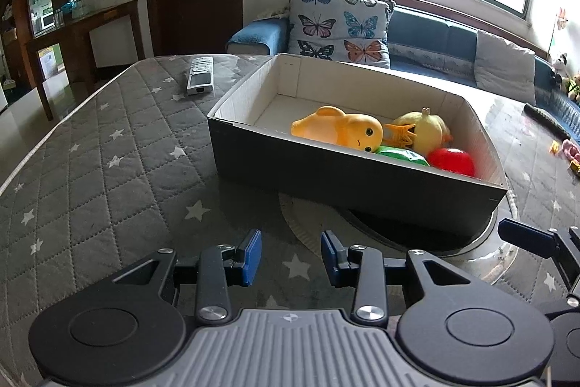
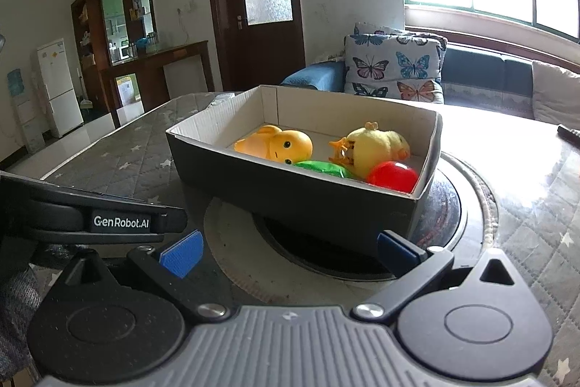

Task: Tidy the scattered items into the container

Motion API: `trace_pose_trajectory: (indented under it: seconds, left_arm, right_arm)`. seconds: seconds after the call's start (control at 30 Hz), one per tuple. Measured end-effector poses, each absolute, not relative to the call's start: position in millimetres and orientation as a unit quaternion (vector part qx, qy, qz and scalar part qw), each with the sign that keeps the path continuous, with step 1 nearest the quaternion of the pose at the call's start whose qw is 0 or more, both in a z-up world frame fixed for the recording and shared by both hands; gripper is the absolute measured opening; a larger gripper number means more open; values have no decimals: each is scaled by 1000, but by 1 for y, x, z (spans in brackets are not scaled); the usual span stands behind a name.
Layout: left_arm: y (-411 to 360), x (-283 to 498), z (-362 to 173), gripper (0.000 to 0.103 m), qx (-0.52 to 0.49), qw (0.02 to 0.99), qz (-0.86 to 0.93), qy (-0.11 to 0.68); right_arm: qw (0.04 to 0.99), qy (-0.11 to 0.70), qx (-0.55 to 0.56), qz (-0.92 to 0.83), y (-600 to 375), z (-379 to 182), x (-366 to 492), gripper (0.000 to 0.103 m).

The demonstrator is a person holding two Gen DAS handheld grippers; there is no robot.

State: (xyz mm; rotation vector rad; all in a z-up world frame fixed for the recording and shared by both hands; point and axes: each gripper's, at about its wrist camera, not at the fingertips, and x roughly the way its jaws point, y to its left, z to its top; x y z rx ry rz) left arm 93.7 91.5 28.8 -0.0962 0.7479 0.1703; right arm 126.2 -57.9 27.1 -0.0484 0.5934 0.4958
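Toys fill the right half of the dark-sided cardboard box with a pale lining [image 1: 253, 147], which sits at the centre of both views on a round dark disc [image 2: 453, 216] set into the table. Inside lie a glossy yellow rubber duck [image 1: 340, 129], a fuzzy yellow plush chick [image 1: 427, 131] with an orange plastic clip [image 1: 398, 135] between them, a shiny green ball [image 1: 400, 156] and a shiny red ball [image 1: 451, 160]; they crowd the right end, leaving the left half of the floor bare.

The left gripper [image 1: 291, 258] hovers at the bottom centre of its frame above the grey quilted star-print cover [image 1: 119, 147], its blue pads parted with nothing between them. The right gripper [image 2: 290, 254], at the bottom of its own view, is spread wider and also empty, facing the near wall of the box.

A silver remote control [image 1: 198, 75] lies on the cover in the upper left of the left wrist view, outside the box just beyond its far left corner. Judging by this, it may be the one item left to collect, and the left gripper, already half spread, seems the better placed for it. A dark remote-like object [image 2: 569, 133] at the right edge is too cropped to identify.
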Motion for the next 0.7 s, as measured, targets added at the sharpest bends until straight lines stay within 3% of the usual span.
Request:
trace_pose_trajectory:
  seconds: [0.7]
  left_arm:
    - [92,113,30,39,-37,928,73,362]
  right_arm:
    - [921,313,-23,230,-52,25,139,103]
